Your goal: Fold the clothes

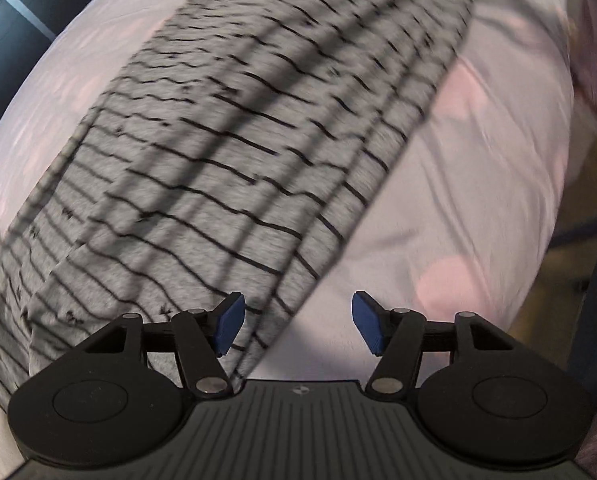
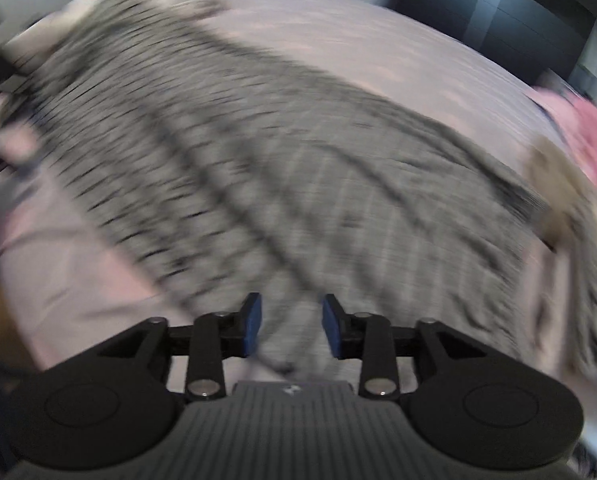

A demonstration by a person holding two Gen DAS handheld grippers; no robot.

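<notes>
A grey garment with thin black stripes lies spread in long folds on a pale pink bed sheet. My left gripper is open, low over the garment's near right edge, its left pad over the cloth and its right pad over bare sheet. In the blurred right wrist view the same striped garment fills the middle. My right gripper is open with a narrower gap, just above the cloth, holding nothing.
The bed sheet shows around the garment. A pink cloth and a beige one lie at the right edge. Dark cabinets stand behind the bed. The bed's edge and the floor are at right.
</notes>
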